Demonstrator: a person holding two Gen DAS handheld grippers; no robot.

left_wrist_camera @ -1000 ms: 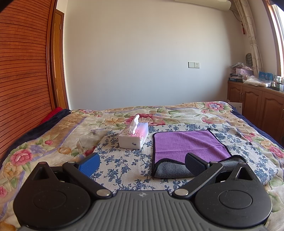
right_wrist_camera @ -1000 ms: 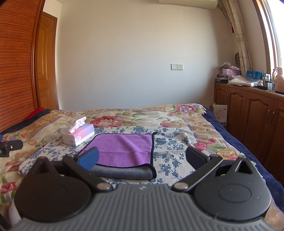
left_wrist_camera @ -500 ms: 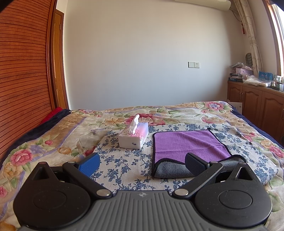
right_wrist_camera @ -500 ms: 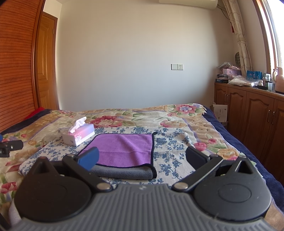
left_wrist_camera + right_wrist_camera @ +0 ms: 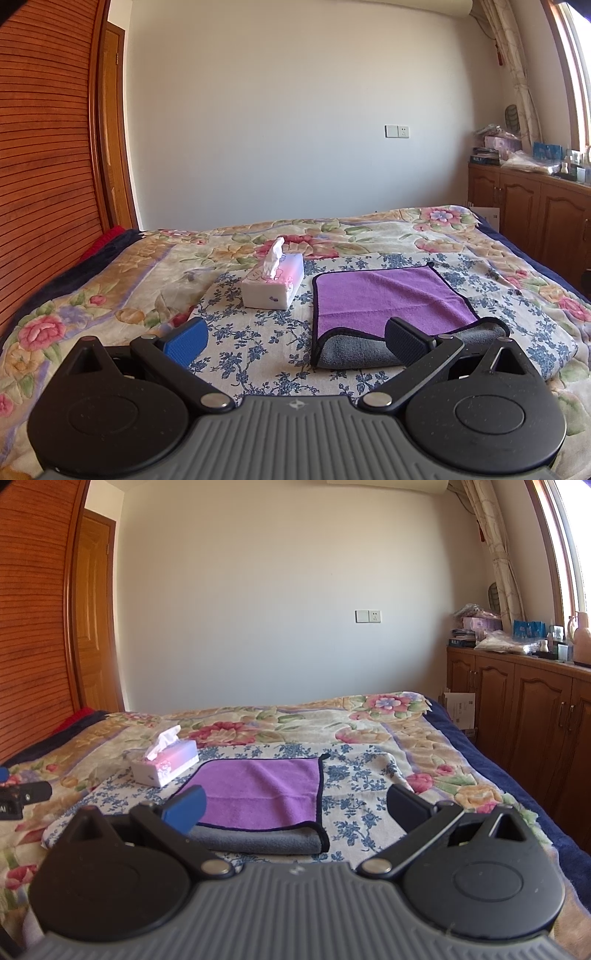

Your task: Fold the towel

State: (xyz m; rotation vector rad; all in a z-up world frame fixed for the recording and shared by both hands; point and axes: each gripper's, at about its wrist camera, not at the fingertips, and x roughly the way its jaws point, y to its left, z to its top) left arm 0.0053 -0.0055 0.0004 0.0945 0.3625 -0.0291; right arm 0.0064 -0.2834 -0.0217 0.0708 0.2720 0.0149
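A purple towel [image 5: 384, 295] with dark trim lies on the blue-flowered cloth on the bed, its near edge turned over to show the grey underside [image 5: 354, 350]. It also shows in the right wrist view [image 5: 258, 794]. My left gripper [image 5: 295, 338] is open and empty, held just short of the towel's near left corner. My right gripper [image 5: 295, 806] is open and empty, held just short of the towel's near right corner. The tip of the left gripper shows at the left edge of the right wrist view [image 5: 22, 797].
A white and pink tissue box [image 5: 275, 282] stands left of the towel, also in the right wrist view [image 5: 166, 764]. The blue-flowered cloth [image 5: 258, 332] lies over a floral bedspread [image 5: 110, 280]. Wooden cabinets [image 5: 524, 716] line the right side; a slatted wooden wardrobe [image 5: 40, 177] is on the left.
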